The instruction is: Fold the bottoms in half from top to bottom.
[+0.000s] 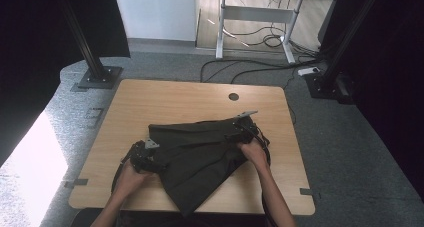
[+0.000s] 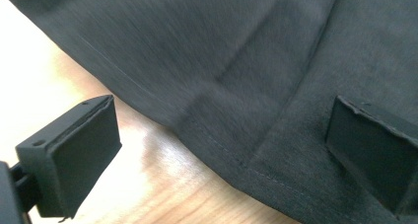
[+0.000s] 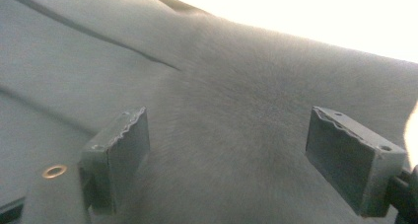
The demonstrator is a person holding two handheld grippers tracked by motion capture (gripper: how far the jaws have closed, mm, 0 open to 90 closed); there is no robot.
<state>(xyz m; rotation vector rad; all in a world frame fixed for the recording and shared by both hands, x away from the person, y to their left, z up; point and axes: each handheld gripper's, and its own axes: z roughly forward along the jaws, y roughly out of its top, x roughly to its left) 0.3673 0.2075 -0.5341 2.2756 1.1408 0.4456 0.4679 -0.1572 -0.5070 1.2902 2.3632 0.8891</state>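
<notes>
A dark olive garment [image 1: 200,154] lies flat and creased on the wooden table [image 1: 175,97], one corner reaching the front edge. My left gripper [image 1: 156,163] is at the garment's left edge. In the left gripper view it [image 2: 224,155] stands open, its jaws astride the stitched hem [image 2: 231,155], one pad over bare wood and one over cloth. My right gripper [image 1: 235,133] is at the garment's upper right corner. In the right gripper view it [image 3: 235,155] is open wide just above the fabric [image 3: 222,100], with nothing pinched between the pads.
A round cable hole [image 1: 233,96] sits near the table's far edge. Black stand bases [image 1: 97,77] [image 1: 325,84] flank the table on the grey floor. Cables [image 1: 250,64] and another desk [image 1: 260,12] lie beyond. The far half of the table is bare wood.
</notes>
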